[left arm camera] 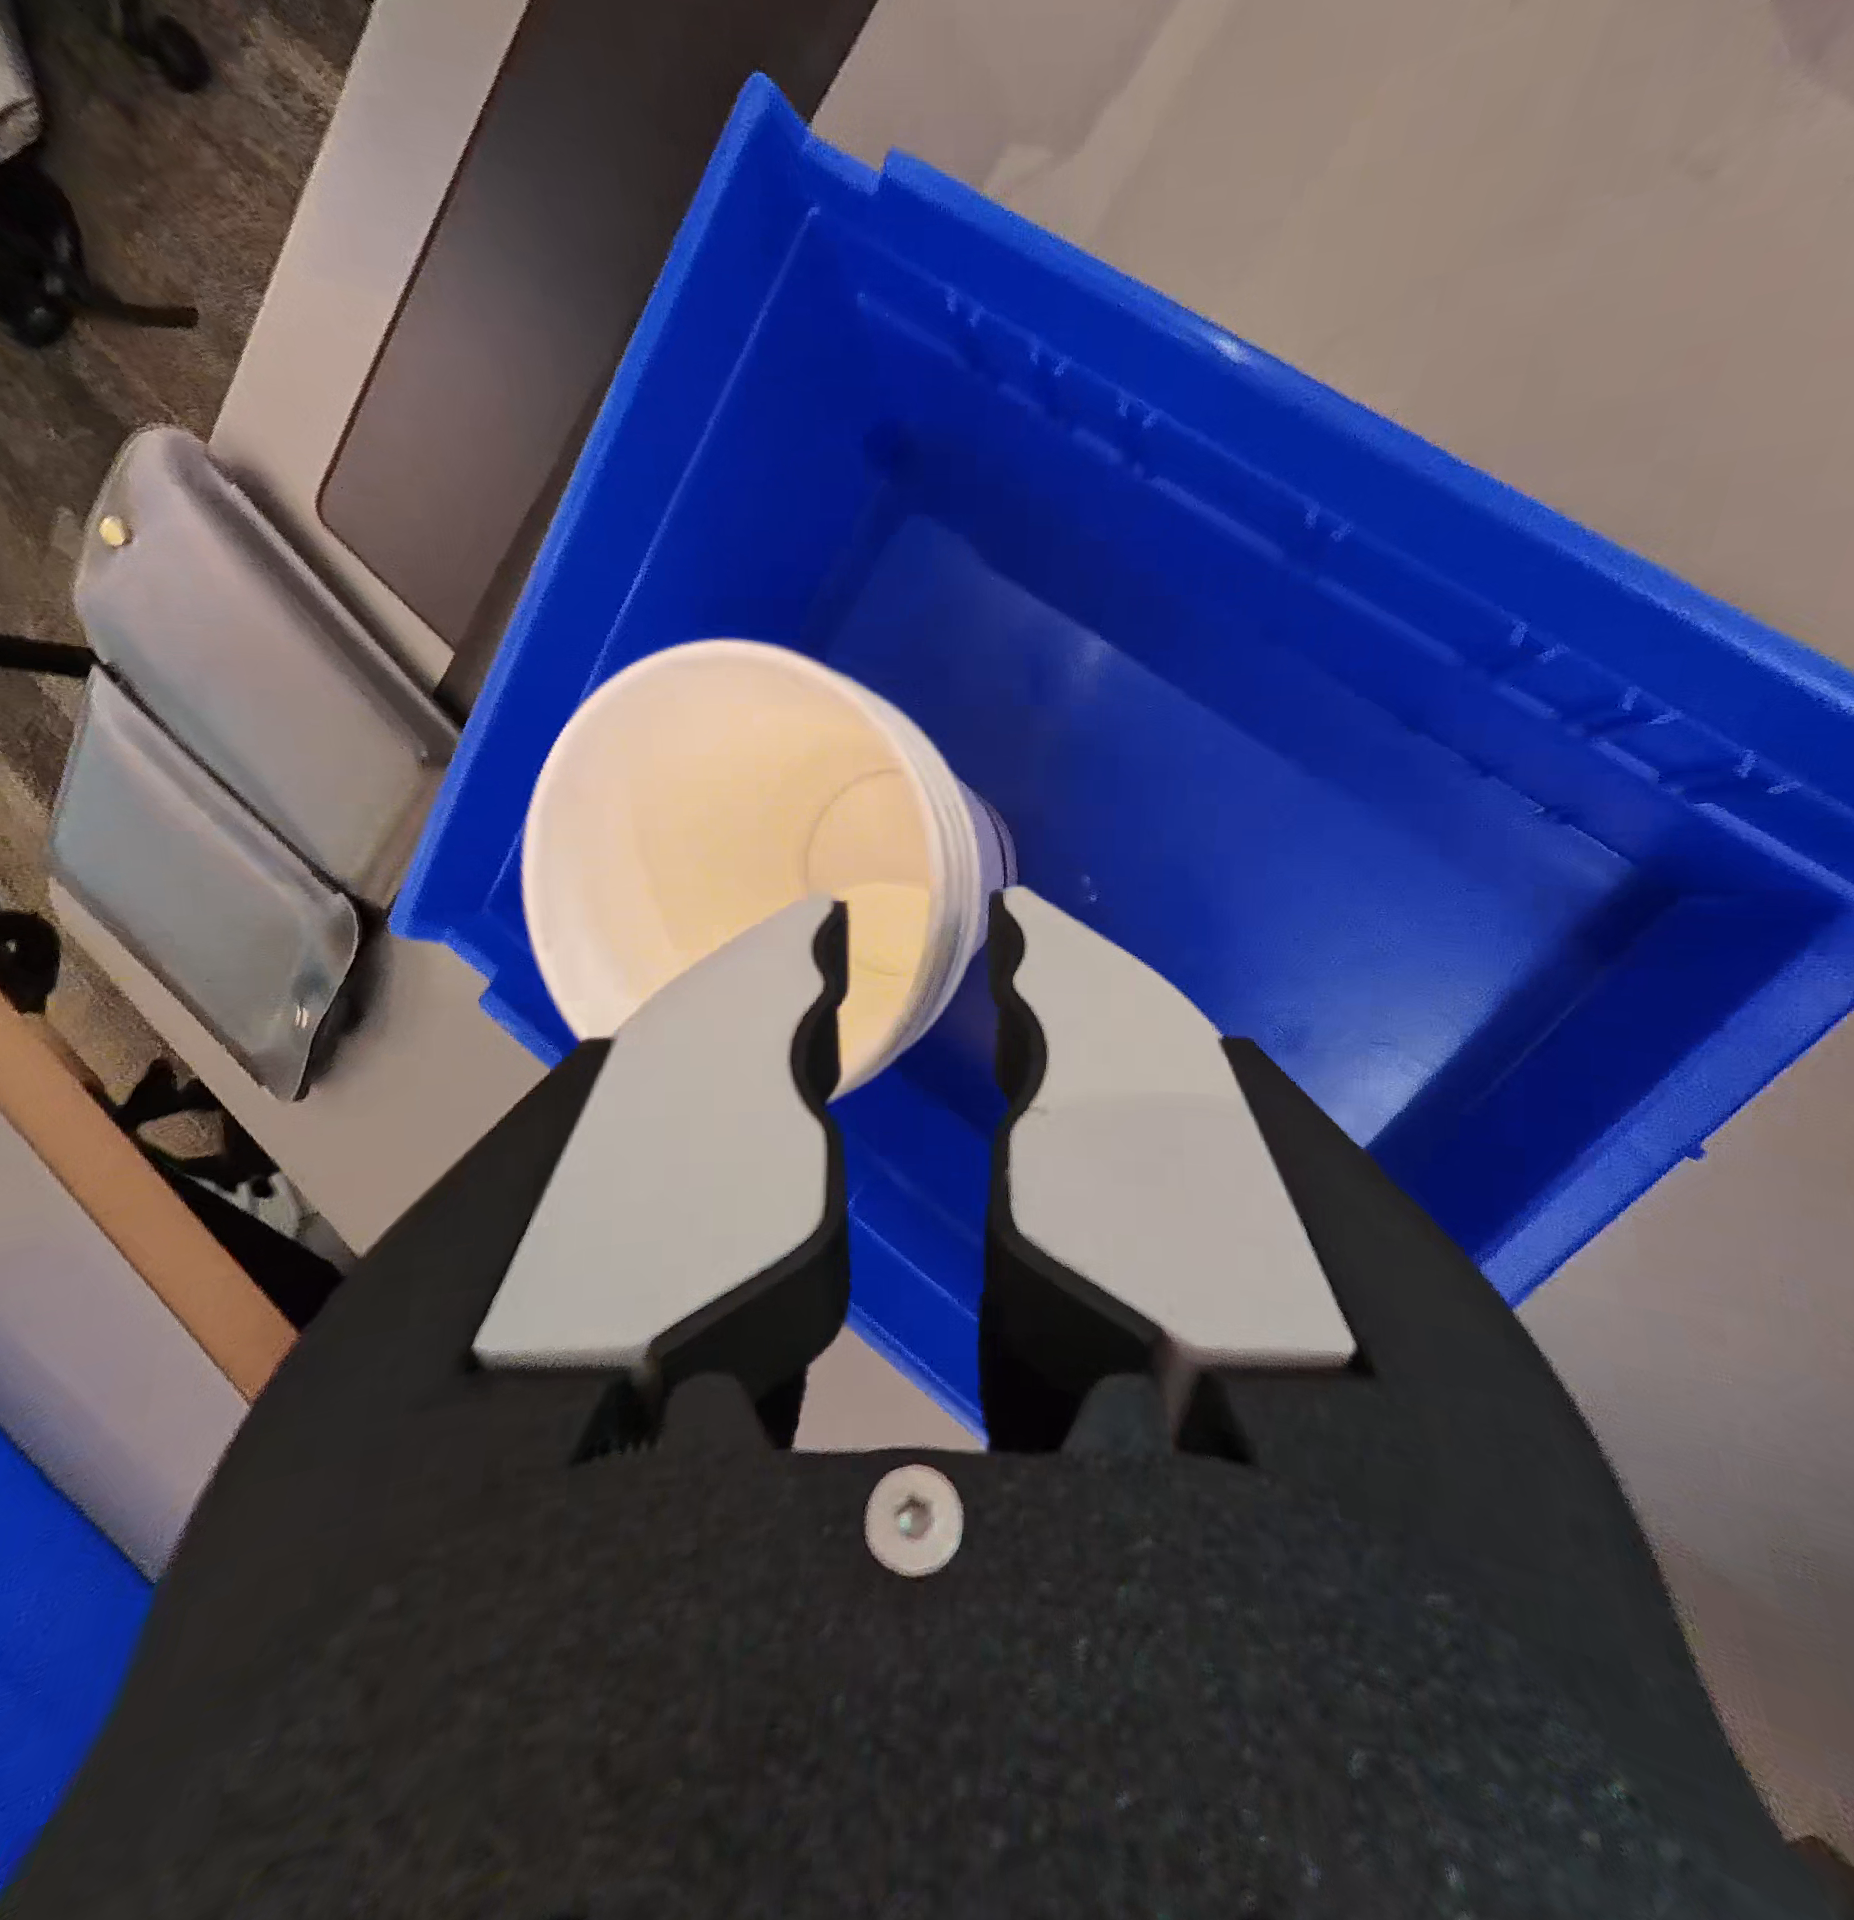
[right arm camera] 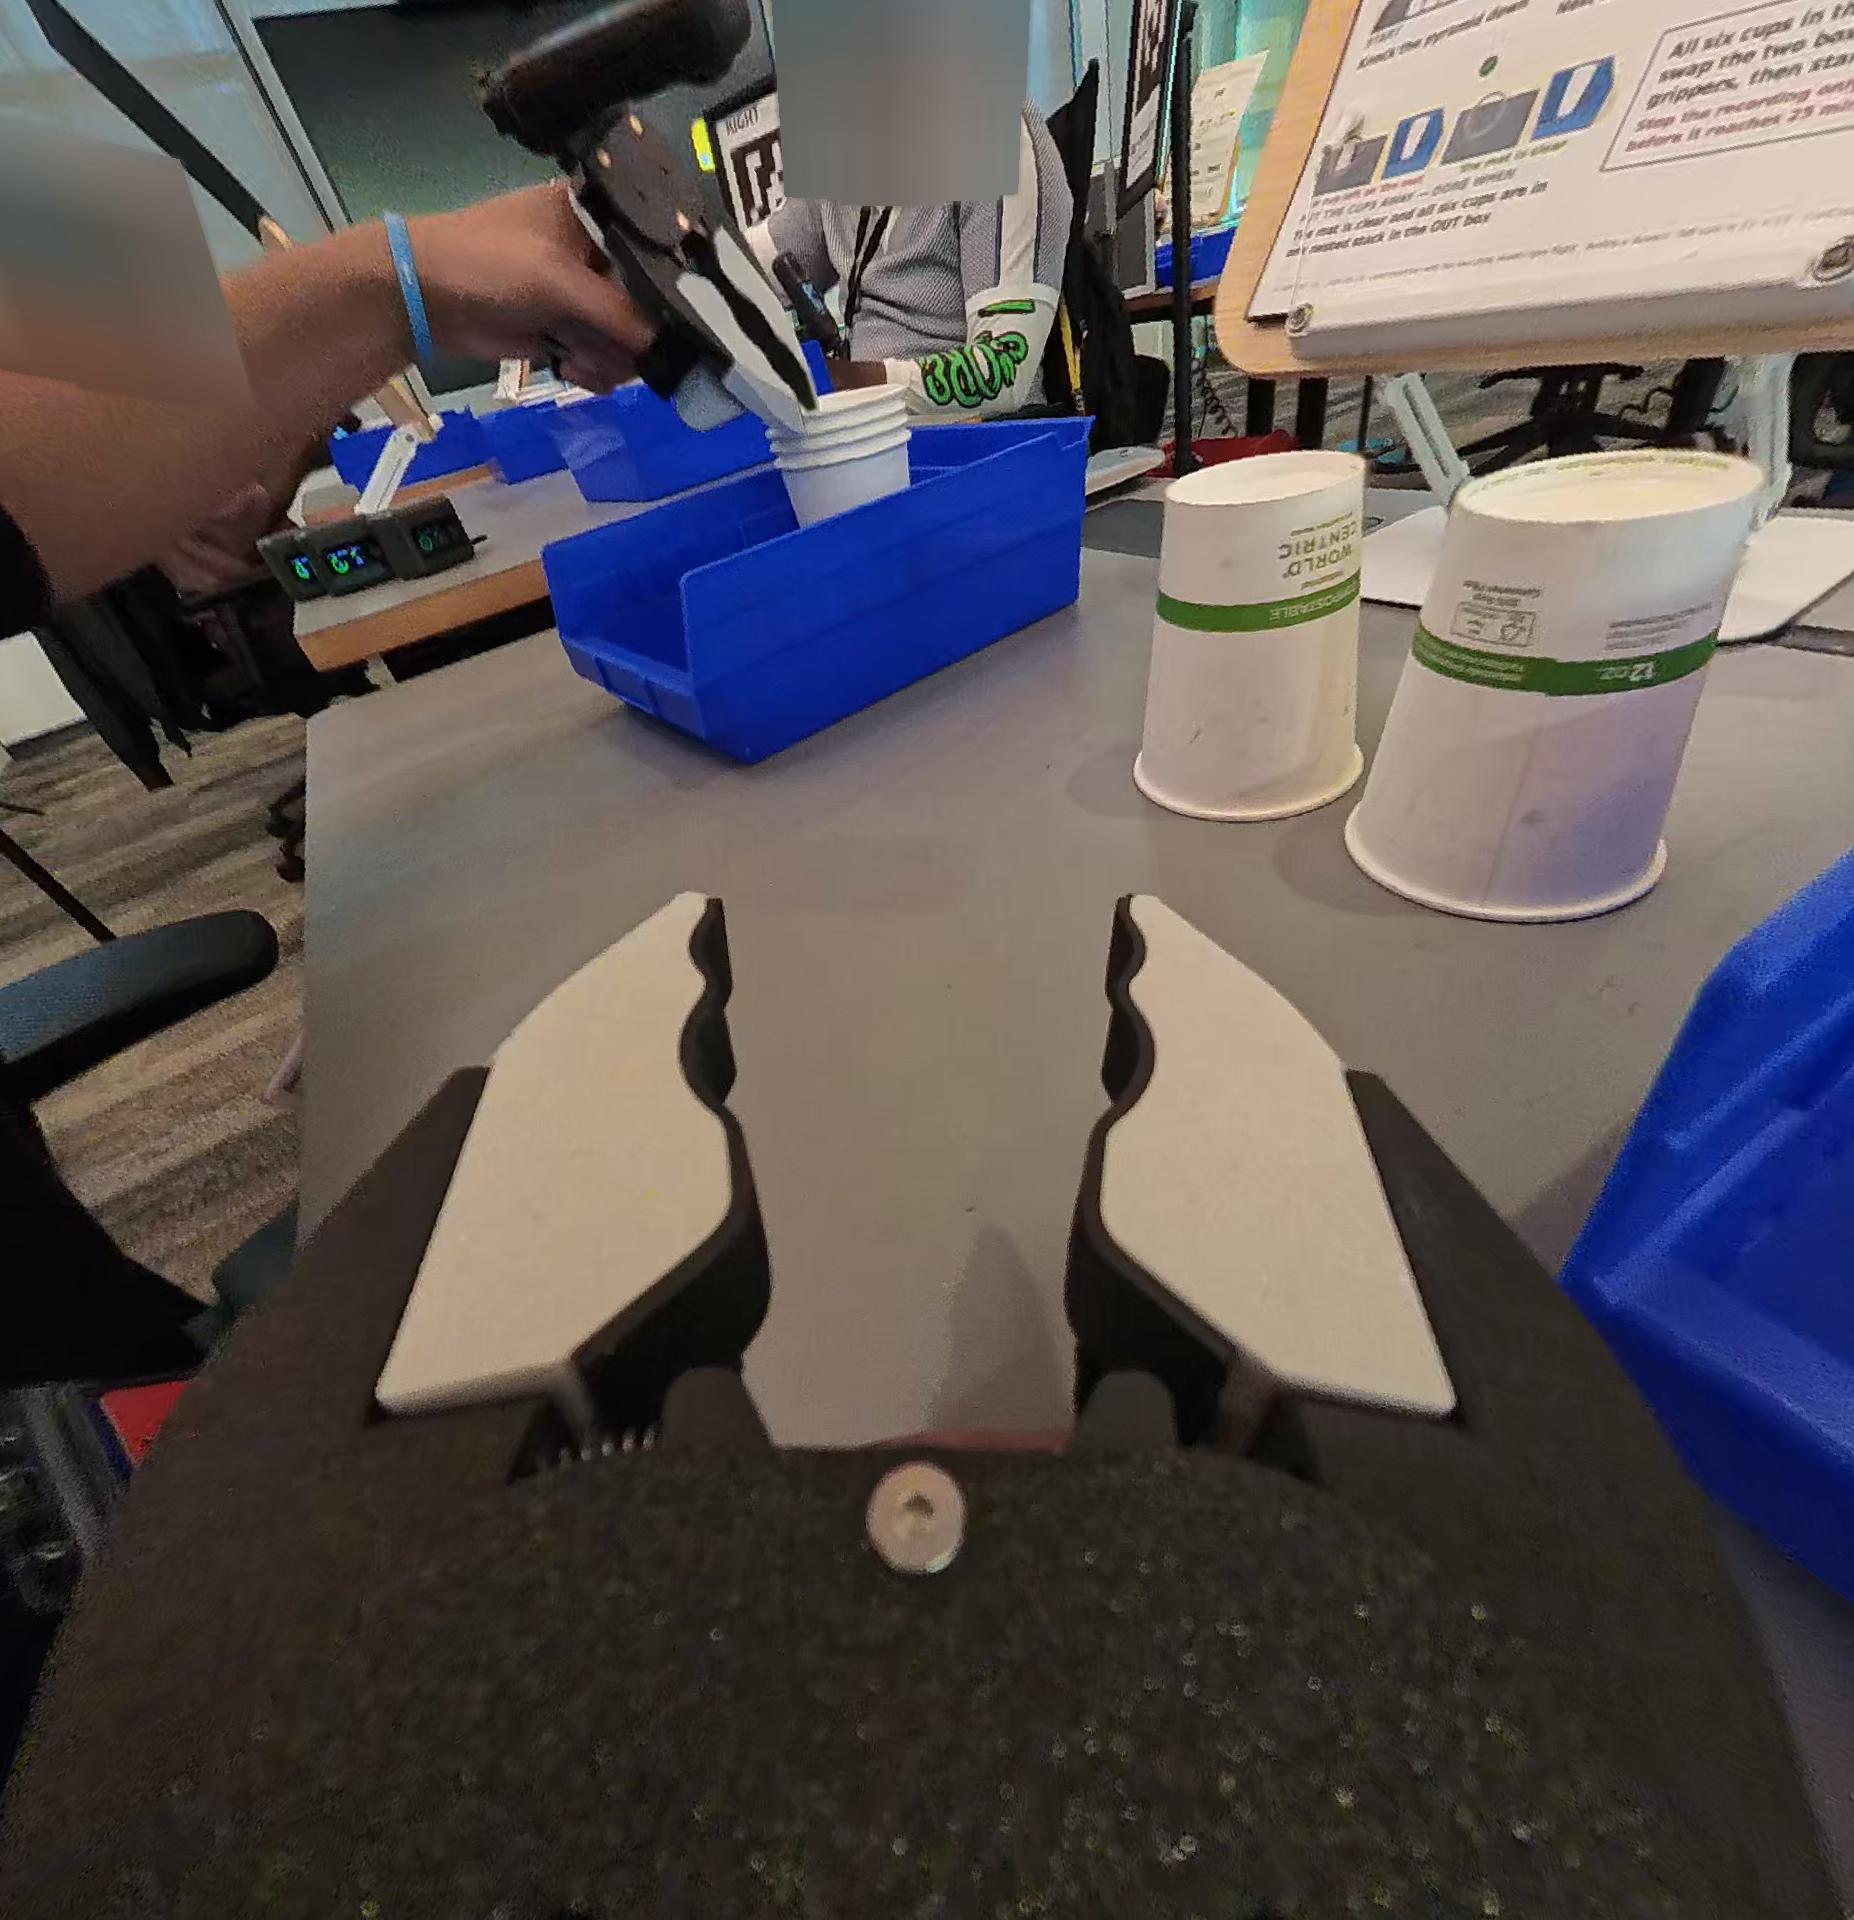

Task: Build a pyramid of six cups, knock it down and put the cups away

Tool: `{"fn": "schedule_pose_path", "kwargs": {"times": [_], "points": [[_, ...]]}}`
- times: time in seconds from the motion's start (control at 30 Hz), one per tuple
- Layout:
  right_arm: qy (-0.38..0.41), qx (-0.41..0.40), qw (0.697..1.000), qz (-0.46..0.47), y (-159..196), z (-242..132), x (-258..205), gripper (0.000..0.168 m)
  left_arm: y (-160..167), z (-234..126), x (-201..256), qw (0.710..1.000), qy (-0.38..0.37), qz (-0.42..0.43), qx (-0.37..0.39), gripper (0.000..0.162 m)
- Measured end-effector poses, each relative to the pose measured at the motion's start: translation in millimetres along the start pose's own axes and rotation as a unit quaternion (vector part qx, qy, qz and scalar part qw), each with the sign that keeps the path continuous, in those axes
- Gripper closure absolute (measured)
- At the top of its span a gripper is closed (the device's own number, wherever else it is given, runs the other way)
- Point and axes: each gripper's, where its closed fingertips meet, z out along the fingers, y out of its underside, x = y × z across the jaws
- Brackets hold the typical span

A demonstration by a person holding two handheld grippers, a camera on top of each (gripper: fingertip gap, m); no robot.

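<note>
Two upturned cups point(right arm camera: 1422, 665) beside open grey table point(right arm camera: 902, 852)

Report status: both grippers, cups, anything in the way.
Left gripper pinching rim of nested cup stack over blue bin. Right gripper open, empty. Two upturned cups on table. Path clear.

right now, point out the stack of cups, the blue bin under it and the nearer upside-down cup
stack of cups point(left arm camera: 715, 831): left wrist view, inside wall of the top cup
blue bin point(right arm camera: 850, 613): right wrist view, its near side wall
nearer upside-down cup point(right arm camera: 1525, 769): right wrist view, its side below the green band
</note>
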Motion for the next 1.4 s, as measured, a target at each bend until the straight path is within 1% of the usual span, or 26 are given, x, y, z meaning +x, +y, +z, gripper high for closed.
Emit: {"fn": "schedule_pose_path", "kwargs": {"times": [0.1,0.13,0.17,0.2,0.27,0.33,0.37,0.43,0.5,0.63,0.73,0.77,0.87,1.13,1.27,1.4], "points": [[-0.002,0.018,0.999,0.037,-5.3,-3.6,5.8,0.099,-2.0,9.6,-0.2,1.0,0.005,0.015,-0.006,0.14],[-0.002,0.025,0.998,0.051,-7.4,-5.2,8.1,0.1,-3.2,11.8,0.1,1.0,0.011,0.014,-0.005,0.144],[-0.005,0.034,0.997,0.065,-9.8,-7.0,9.8,0.1,-5.2,12.7,1.4,1.0,0.02,0.013,-0.001,0.154],[-0.01,0.042,0.996,0.08,-11.7,-8.5,10.6,0.1,-7.0,12.8,1.1,1.0,0.022,0.013,0.003,0.155],[-0.019,0.051,0.993,0.107,-13.4,-10.7,12.2,0.1,-8.7,12.2,2.8,0.999,0.031,0.013,0.005,0.154],[-0.03,0.058,0.99,0.128,-14.7,-12.5,12.1,0.1,-9.9,11.3,3.9,0.999,0.035,0.011,0.009,0.146],[-0.034,0.061,0.988,0.135,-15.5,-13.3,11.9,0.101,-9.2,10.7,4.3,0.999,0.038,0.01,0.008,0.145],[-0.04,0.064,0.987,0.142,-16.4,-14.3,11.0,0.101,-7.2,10.3,3.2,0.999,0.038,0.006,0.006,0.146],[-0.044,0.057,0.988,0.139,-14.5,-13.4,8.8,0.101,-6.7,10.0,4.3,0.999,0.048,0.0,0.011,0.157],[-0.048,0.035,0.992,0.112,-8.8,-8.8,1.2,0.102,-9.3,8.3,4.8,0.998,0.058,-0.015,0.025,0.156],[-0.055,0.022,0.993,0.1,-4.8,-5.7,-4.4,0.102,-12.0,7.4,6.0,0.997,0.066,-0.026,0.035,0.143],[-0.057,0.018,0.993,0.098,-3.8,-5.0,-5.7,0.102,-12.6,6.6,6.3,0.997,0.068,-0.028,0.038,0.144],[-0.061,0.011,0.994,0.094,-1.3,-3.8,-8.9,0.102,-11.9,5.3,5.3,0.996,0.075,-0.032,0.039,0.158],[-0.061,-0.001,0.994,0.09,3.1,-3.3,-10.7,0.103,-15.4,0.9,-0.5,0.996,0.075,-0.041,0.039,0.159],[-0.061,-0.003,0.994,0.092,3.7,-3.6,-10.8,0.103,-23.2,-14.1,-7.4,0.997,0.057,-0.034,0.049,0.159],[-0.061,-0.005,0.994,0.09,4.2,-3.5,-11.3,0.104,-33.1,-41.9,-20.3,0.997,0.025,-0.022,0.063,0.159]]}}
